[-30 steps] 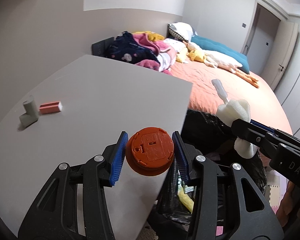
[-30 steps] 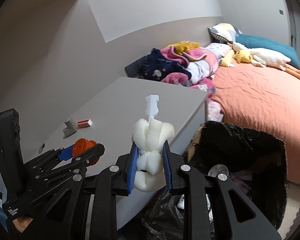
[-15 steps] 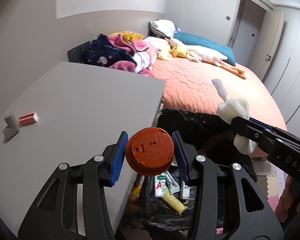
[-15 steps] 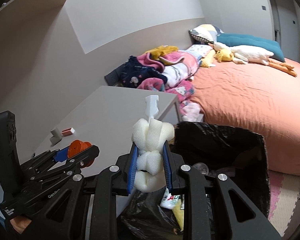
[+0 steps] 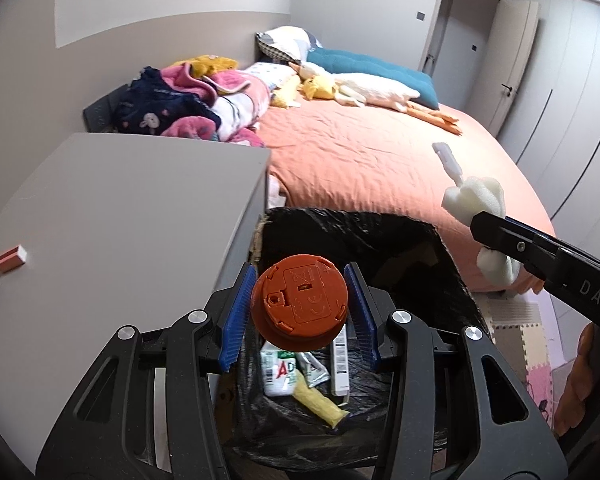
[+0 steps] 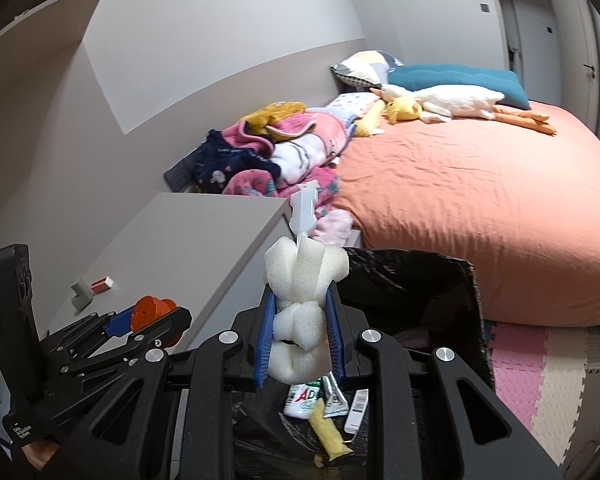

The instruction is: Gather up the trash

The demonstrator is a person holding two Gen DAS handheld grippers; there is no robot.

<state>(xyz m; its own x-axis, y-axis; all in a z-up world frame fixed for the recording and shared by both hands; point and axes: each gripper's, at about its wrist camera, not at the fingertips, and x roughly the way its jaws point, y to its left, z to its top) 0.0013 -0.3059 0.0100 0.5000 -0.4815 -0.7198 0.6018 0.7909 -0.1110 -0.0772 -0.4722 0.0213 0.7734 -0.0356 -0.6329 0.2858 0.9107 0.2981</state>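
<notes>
My left gripper point(image 5: 300, 312) is shut on a round orange plastic lid point(image 5: 300, 306) and holds it above the black-lined trash bin point(image 5: 456, 272). My right gripper point(image 6: 300, 334) is shut on a white foam sponge brush point(image 6: 300, 304) with a white plastic handle, also above the bin point(image 6: 472, 300). The bin holds a small white bottle point(image 5: 278, 374), a yellow wrapper point(image 5: 318, 402), a tube and a white stick. The right gripper with the sponge point(image 5: 474, 200) shows at the right of the left wrist view. The left gripper with the lid point(image 6: 150, 312) shows at the left of the right wrist view.
A grey table point(image 5: 120, 216) stands left of the bin, with a small pink block point(image 5: 10, 258) and a grey piece point(image 6: 80, 292) on it. A bed with an orange sheet point(image 6: 480, 200), piled clothes point(image 6: 268, 156) and plush toys lies behind. Foam floor mats point(image 6: 548, 364) lie at the right.
Both grippers have moved right, off the table to above the trash bin, each still holding its item. The bin's contents have come into view.
</notes>
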